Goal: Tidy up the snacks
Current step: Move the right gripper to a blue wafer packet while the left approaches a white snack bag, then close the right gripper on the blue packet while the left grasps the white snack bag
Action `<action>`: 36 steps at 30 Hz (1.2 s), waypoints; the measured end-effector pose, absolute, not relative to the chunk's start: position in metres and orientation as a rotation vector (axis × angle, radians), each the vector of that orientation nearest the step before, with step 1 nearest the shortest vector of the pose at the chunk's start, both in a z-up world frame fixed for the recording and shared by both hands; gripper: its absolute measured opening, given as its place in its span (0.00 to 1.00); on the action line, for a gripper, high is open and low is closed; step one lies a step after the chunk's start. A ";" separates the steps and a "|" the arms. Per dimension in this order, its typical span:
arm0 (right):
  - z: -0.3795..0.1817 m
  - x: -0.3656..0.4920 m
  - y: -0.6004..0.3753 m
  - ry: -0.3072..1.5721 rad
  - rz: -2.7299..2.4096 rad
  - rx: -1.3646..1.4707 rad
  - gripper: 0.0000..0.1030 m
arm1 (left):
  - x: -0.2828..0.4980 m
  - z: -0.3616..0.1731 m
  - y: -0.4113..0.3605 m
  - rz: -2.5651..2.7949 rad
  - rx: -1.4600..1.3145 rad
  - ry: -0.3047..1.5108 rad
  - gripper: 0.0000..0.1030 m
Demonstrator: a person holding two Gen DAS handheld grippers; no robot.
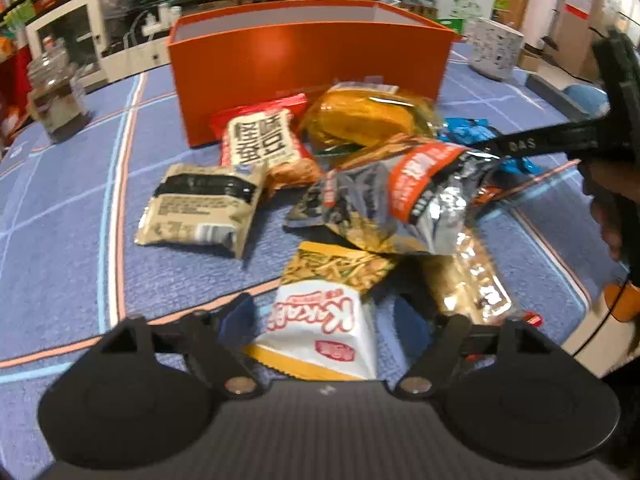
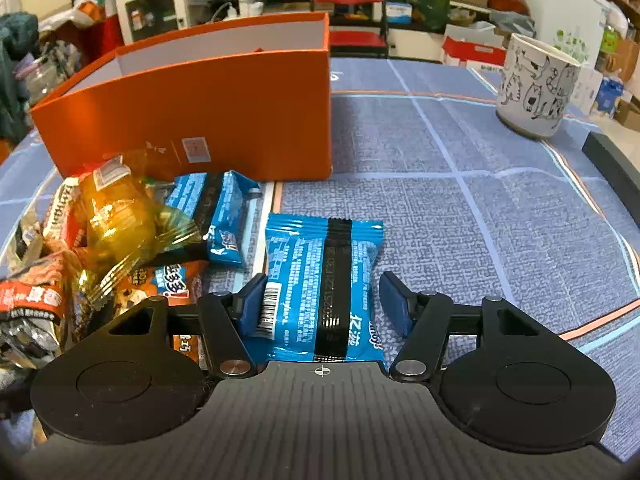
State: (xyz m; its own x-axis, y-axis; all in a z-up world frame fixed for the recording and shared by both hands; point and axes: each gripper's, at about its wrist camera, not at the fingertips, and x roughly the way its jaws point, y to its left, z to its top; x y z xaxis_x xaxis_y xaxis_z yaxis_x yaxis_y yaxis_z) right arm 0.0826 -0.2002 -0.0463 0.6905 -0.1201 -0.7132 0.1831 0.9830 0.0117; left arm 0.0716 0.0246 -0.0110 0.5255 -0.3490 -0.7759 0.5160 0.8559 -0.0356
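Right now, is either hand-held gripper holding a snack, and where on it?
Neither. The right hand-held gripper straddles the blue packet, jaws open; the left hand-held gripper is open around the white-yellow packet.

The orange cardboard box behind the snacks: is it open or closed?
Open. The orange cardboard box has no lid on top, and its white inner walls show in both views. Its contents cannot be told.

Both tools are matte black plastic. The left tool (image 1: 326, 320) and the right tool (image 2: 325, 304) each carry two round black discs, angular linkage arms with triangular cut-outs, and silver pivot screws — one per arm. Fingers (image 2: 253, 307) wear dark blue pads. The ribbed grey body bears a small white crosshair mark (centred, near the front edge).
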 end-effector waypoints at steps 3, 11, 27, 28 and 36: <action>-0.047 0.082 -0.200 0.790 -0.170 0.081 0.49 | 0.071 -0.013 0.022 -0.451 0.226 0.863 0.90; -0.047 0.081 -0.201 0.792 -0.170 0.078 0.47 | 0.073 -0.013 0.015 -0.361 0.180 0.870 0.71; -0.042 0.081 -0.200 0.795 -0.134 0.096 0.33 | 0.068 -0.004 0.020 -0.420 0.148 0.885 0.48; -0.041 0.080 -0.199 0.790 -0.131 0.087 0.33 | 0.068 -0.004 0.020 -0.418 0.147 0.883 0.48; -0.032 0.076 -0.196 0.759 -0.126 0.053 0.33 | 0.069 0.004 0.027 -0.410 0.137 0.868 0.48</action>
State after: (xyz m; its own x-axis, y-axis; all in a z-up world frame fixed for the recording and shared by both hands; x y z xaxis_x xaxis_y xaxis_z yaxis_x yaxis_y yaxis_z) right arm 0.0755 -0.1960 -0.0325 0.7181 -0.0949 -0.6895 0.1335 0.9910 0.0027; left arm 0.0686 0.0275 0.0036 0.5743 -0.2940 -0.7640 0.4040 0.9135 -0.0478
